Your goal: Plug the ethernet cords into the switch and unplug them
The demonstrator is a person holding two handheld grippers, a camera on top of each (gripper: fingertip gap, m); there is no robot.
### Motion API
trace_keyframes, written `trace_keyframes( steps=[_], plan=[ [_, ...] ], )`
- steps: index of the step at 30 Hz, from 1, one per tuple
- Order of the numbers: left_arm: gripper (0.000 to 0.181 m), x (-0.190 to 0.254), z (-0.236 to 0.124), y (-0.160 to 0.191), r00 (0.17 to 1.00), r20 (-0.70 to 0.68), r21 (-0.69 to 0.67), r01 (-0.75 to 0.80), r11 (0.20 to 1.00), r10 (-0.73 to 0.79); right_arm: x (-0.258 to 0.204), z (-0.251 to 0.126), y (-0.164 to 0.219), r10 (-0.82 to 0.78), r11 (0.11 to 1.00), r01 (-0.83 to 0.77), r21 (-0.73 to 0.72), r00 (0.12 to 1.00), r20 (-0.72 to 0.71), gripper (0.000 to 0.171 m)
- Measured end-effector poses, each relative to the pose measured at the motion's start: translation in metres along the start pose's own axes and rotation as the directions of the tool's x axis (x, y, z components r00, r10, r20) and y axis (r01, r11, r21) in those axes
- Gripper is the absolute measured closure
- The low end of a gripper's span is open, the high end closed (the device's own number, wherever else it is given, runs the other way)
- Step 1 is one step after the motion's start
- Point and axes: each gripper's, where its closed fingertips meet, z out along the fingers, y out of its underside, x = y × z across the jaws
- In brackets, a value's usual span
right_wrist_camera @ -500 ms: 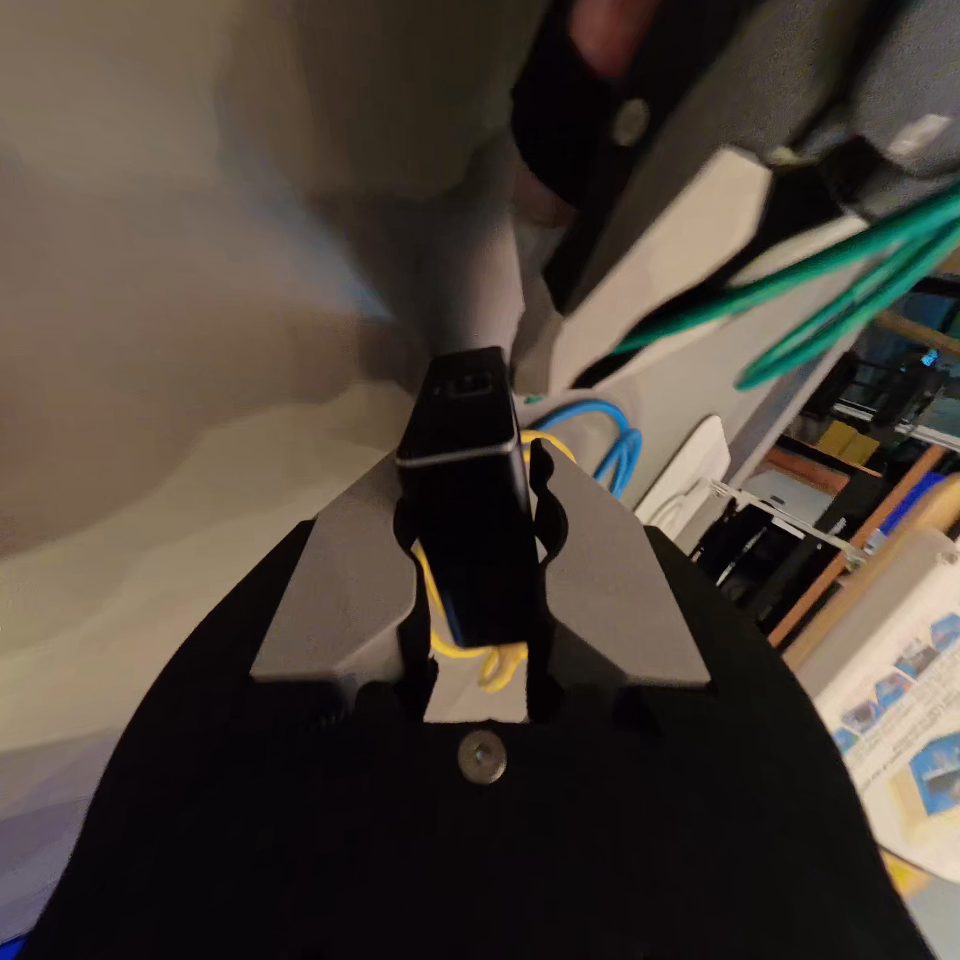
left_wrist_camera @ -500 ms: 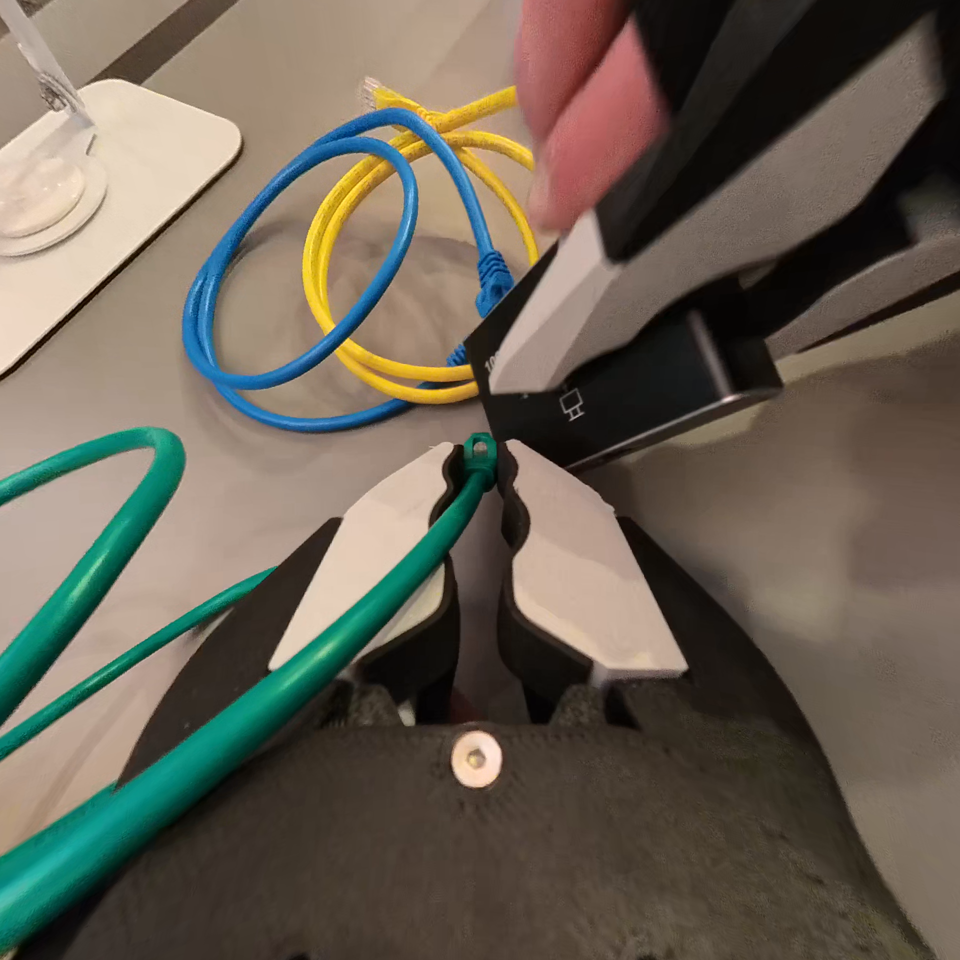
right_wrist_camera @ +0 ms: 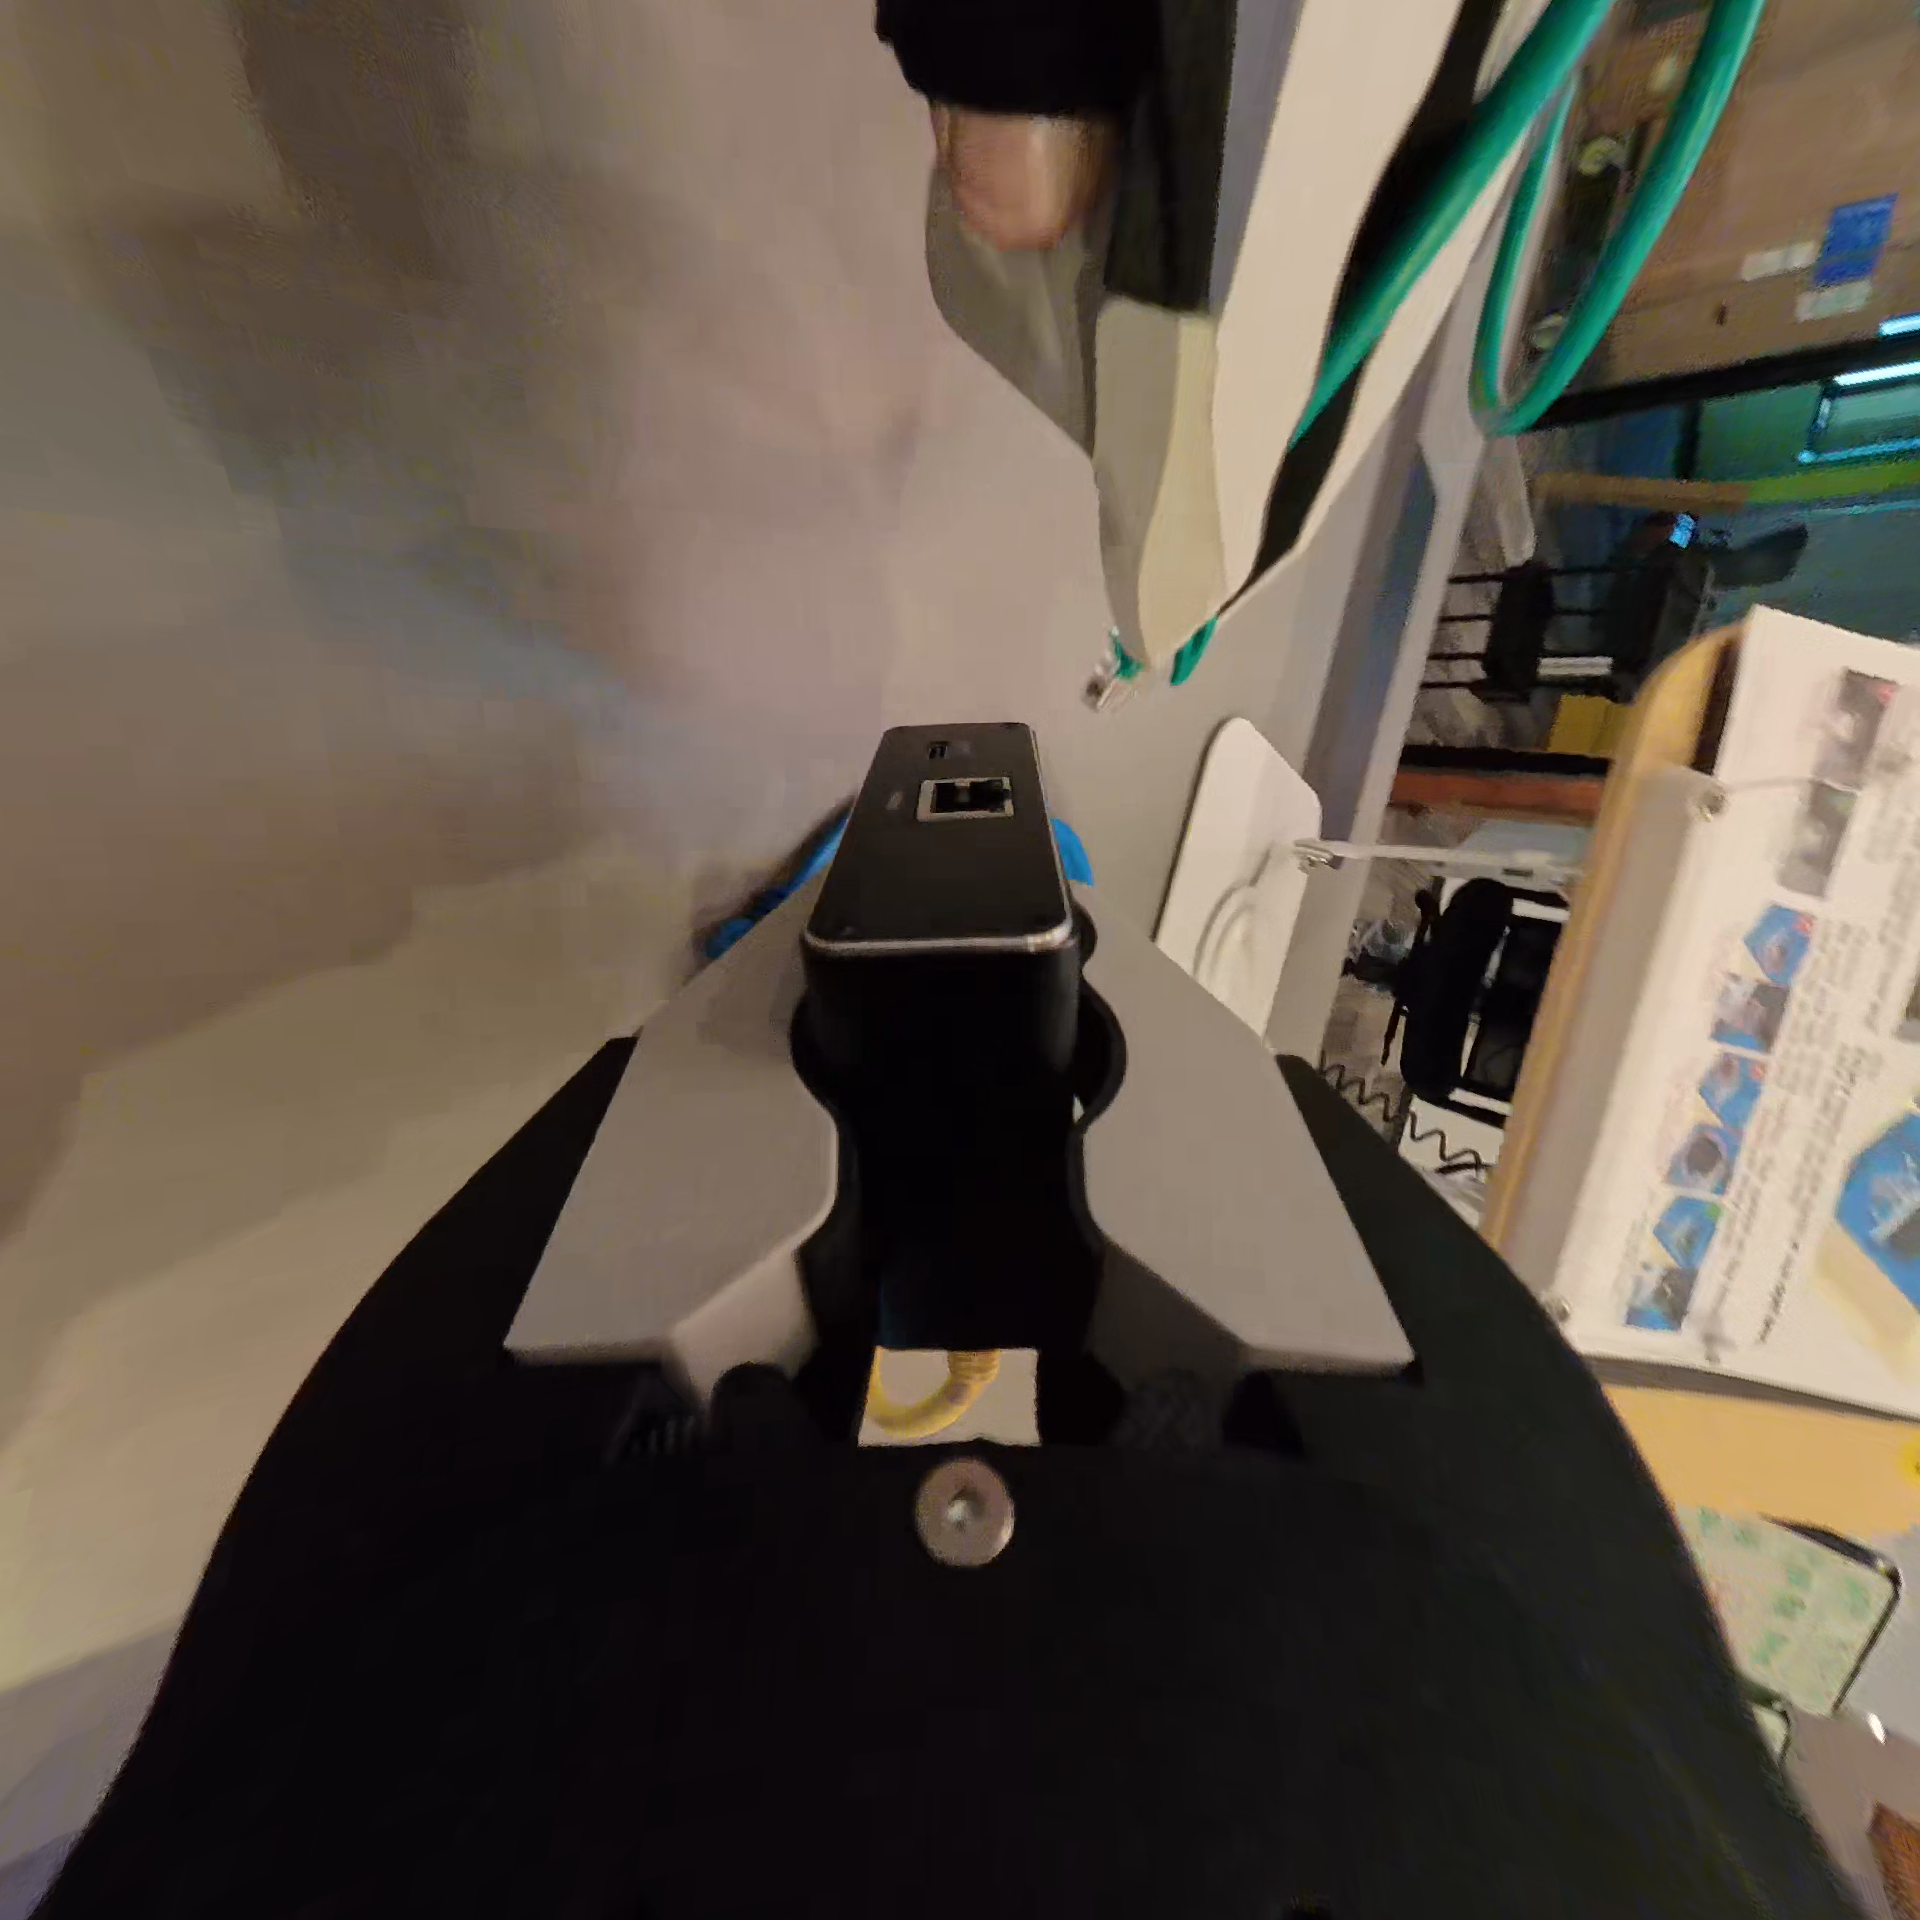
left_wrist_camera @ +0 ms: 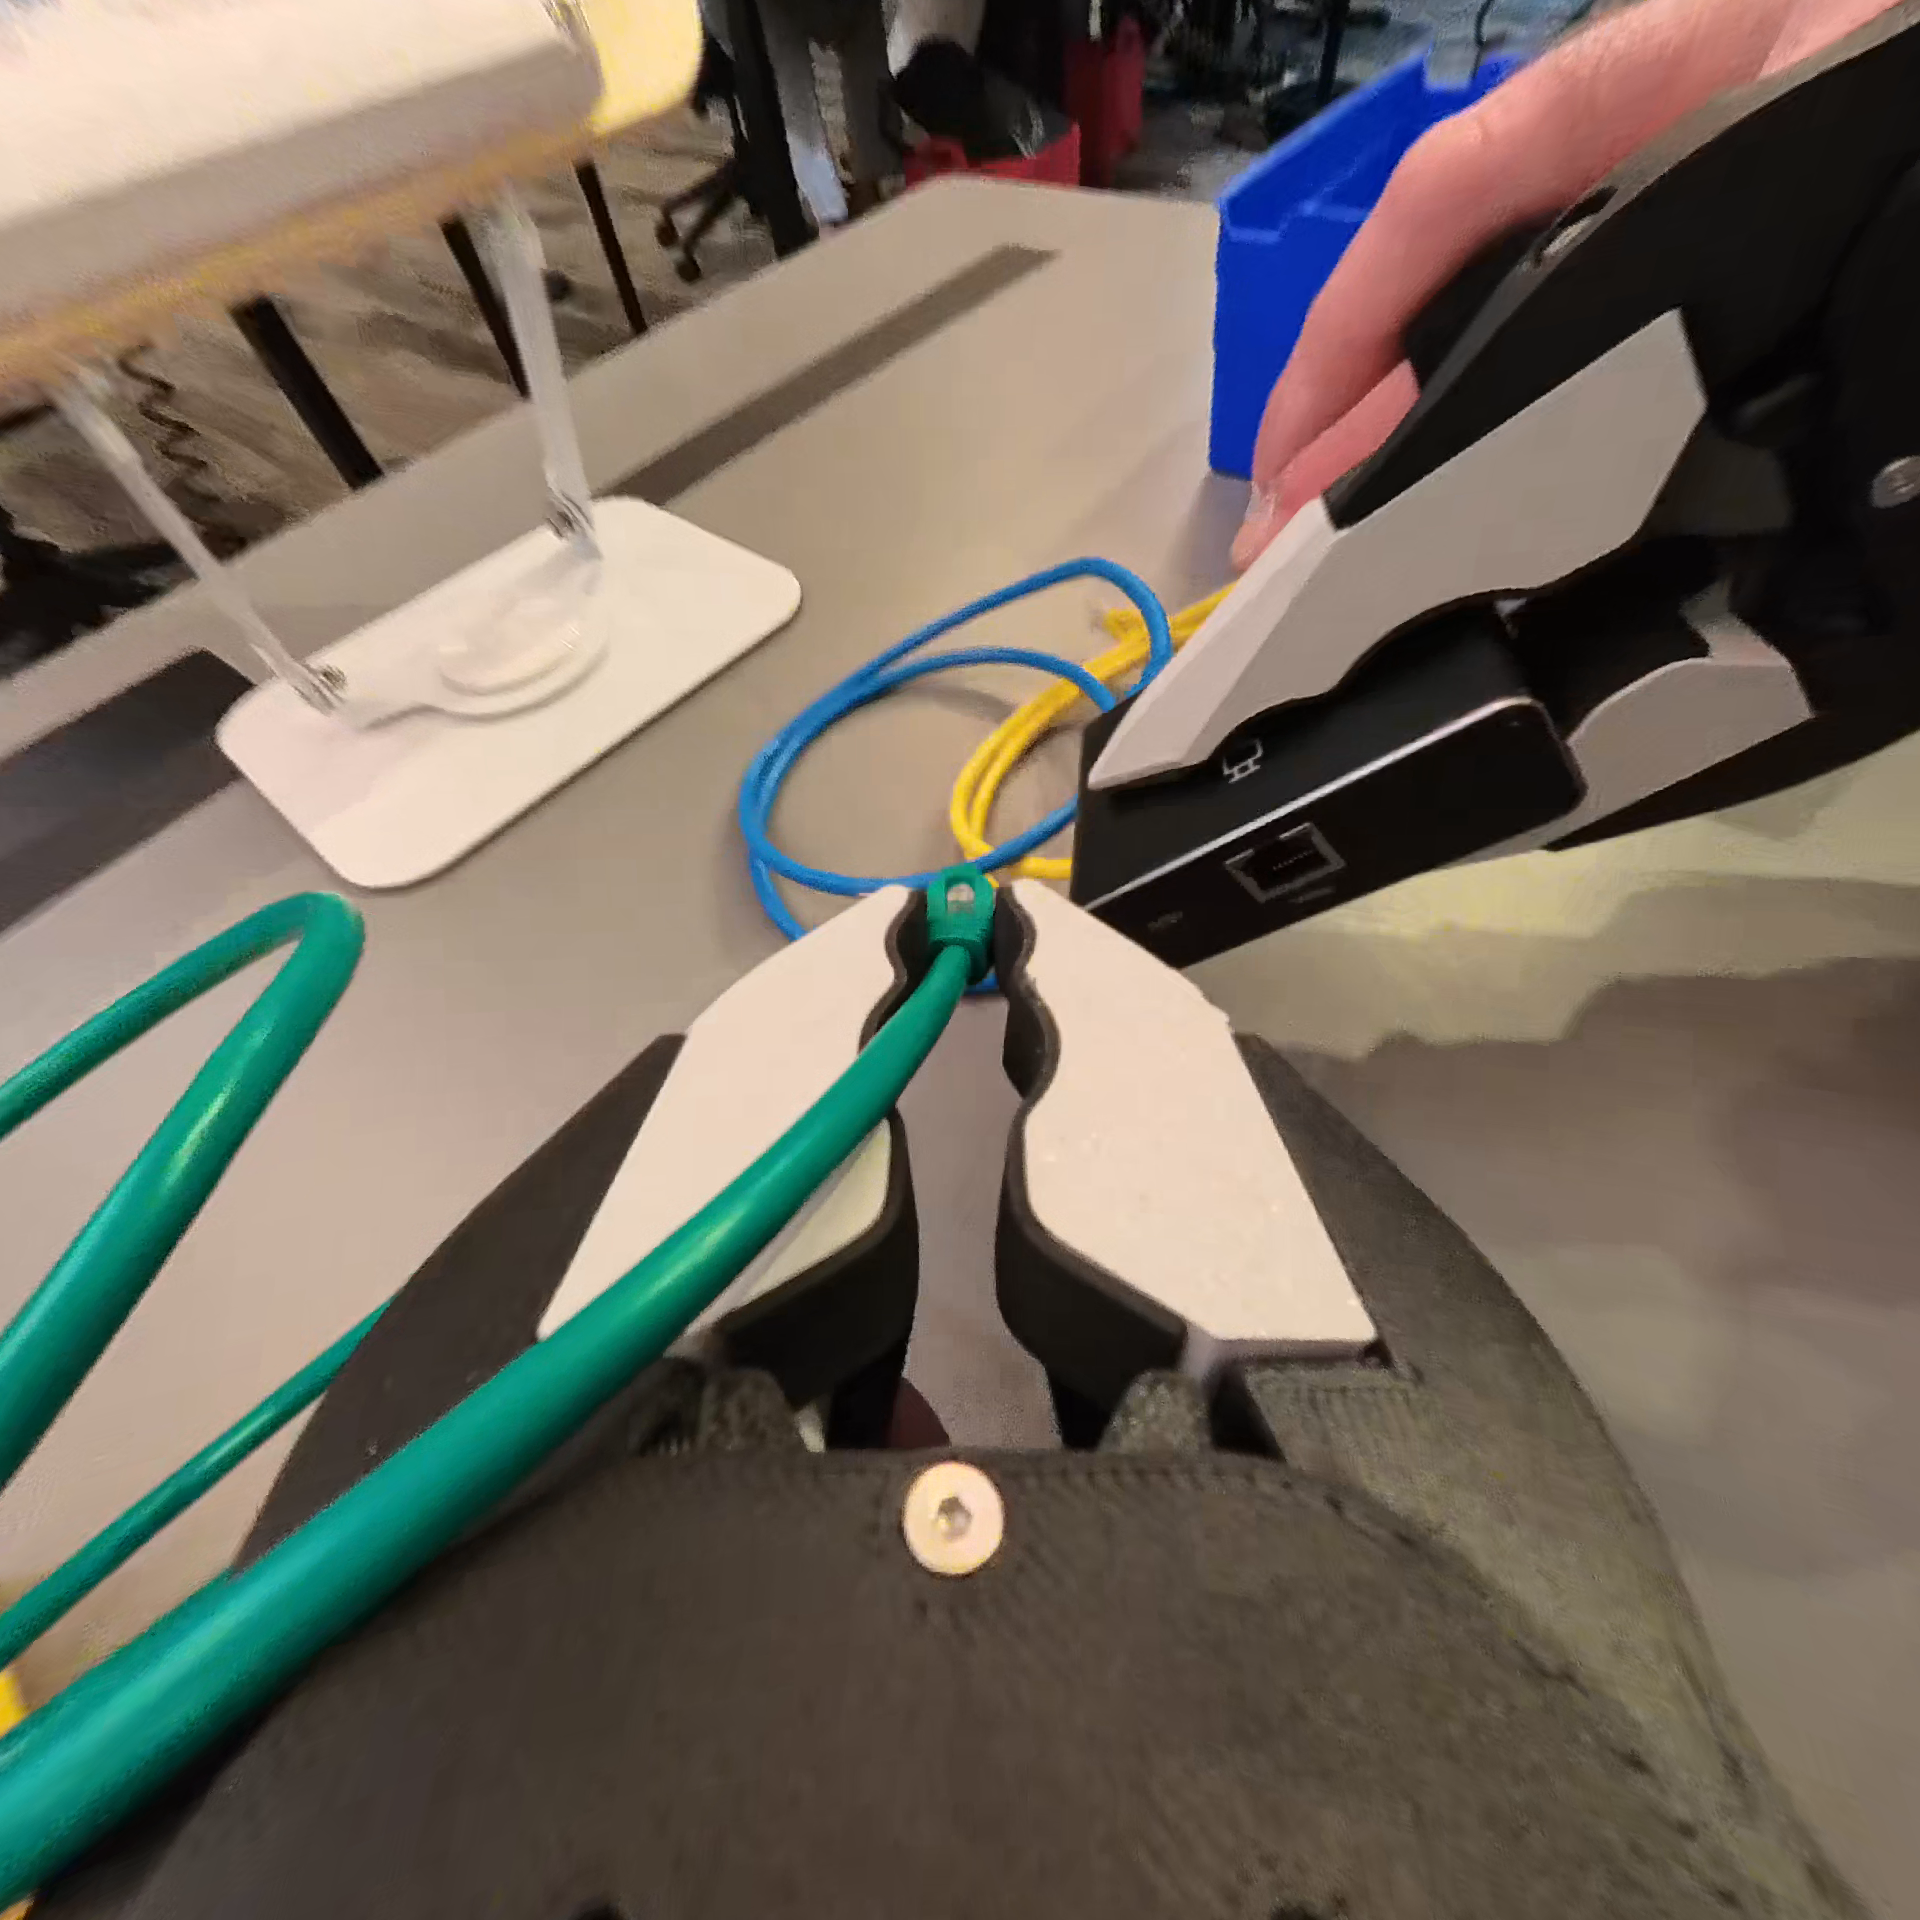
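left tool (left_wrist_camera: 961,925) pinches green cord (left_wrist_camera: 665,1236), plug tip hidden; right tool (right_wrist_camera: 940,997) clamps switch (right_wrist_camera: 951,883).

Left wrist view bright, fisheye-warped edges, blurred top left; right wrist view dimmer, motion-smeared.

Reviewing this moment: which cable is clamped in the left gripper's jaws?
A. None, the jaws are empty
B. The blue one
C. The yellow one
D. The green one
D: the left gripper is shut on the green ethernet cable just behind its plug, while the blue cable and yellow cable lie coiled on the table.
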Motion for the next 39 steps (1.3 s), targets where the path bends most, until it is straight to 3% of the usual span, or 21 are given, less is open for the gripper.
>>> trace_keyframes(
  steps=[8, 20, 39],
  plan=[
    [0.169, -0.002, -0.027, -0.051, 0.999, 0.029, 0.126, -0.034, 0.991, 0.030, 0.050, -0.016, 0.010, 0.121, 0.993, -0.121, 0.011, 0.975, -0.185, 0.138],
    [0.169, 0.003, -0.051, -0.091, 0.991, -0.076, 0.302, 0.126, 0.945, -0.108, 0.095, -0.036, -0.001, 0.213, 0.977, -0.198, 0.080, 0.904, -0.370, 0.138],
    [0.169, 0.019, -0.053, -0.102, 0.985, -0.107, 0.349, 0.163, 0.923, -0.134, 0.109, -0.047, -0.012, 0.196, 0.980, -0.186, 0.071, 0.855, -0.480, 0.138]
  ],
)
